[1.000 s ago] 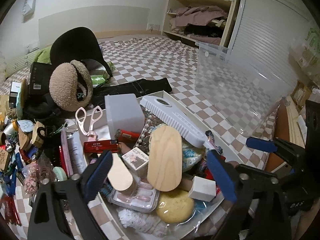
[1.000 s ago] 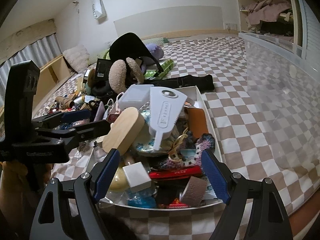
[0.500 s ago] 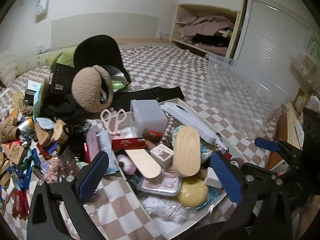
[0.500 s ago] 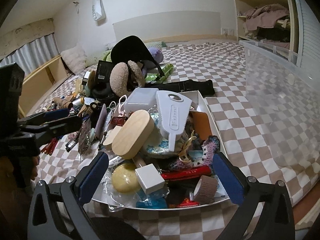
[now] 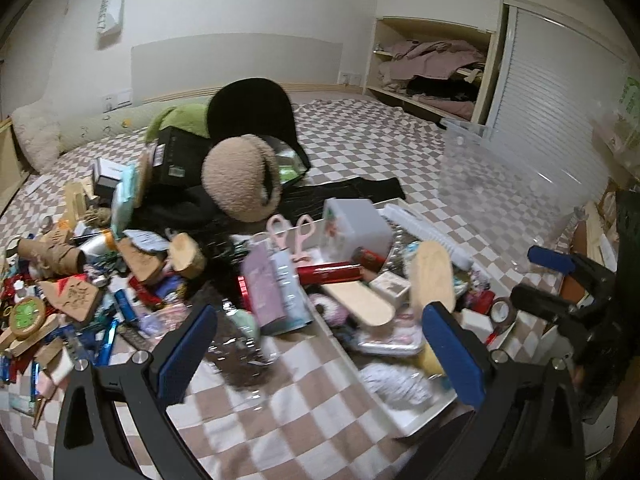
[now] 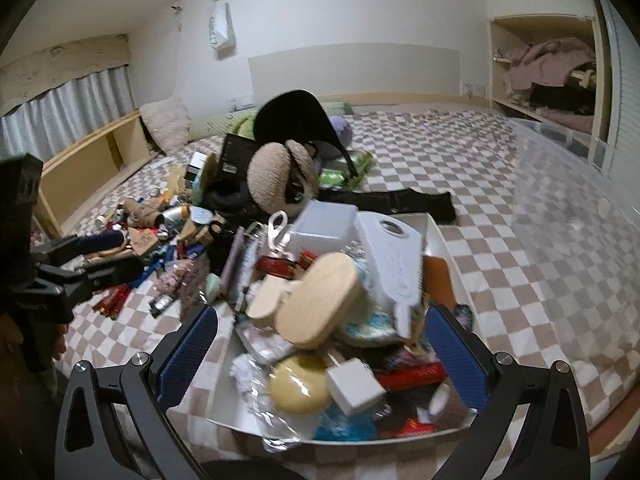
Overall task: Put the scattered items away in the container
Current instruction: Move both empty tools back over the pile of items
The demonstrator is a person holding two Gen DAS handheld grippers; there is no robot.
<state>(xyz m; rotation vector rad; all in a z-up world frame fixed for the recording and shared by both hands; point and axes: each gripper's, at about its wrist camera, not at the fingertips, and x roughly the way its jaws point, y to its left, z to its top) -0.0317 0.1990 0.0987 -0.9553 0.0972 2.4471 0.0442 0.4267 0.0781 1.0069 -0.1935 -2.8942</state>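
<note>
A white tray sits on the checkered bed, heaped with items: a wooden oval brush, a white comb, a grey box, pink scissors, a yellow sponge. Scattered small items lie left of the tray. My left gripper is open and empty above the tray's near left edge. My right gripper is open and empty above the tray's near end. Each gripper shows in the other's view, the right one and the left one.
A tan earmuff and a black cap stand behind the tray with a black box. A clear plastic bin stands at the right. A black strap lies beyond the tray. Shelves with clothes are at the back right.
Both grippers have pulled back and up from the tray, so it looks smaller and more of the bed and the scattered pile shows. Both stay open and empty.
</note>
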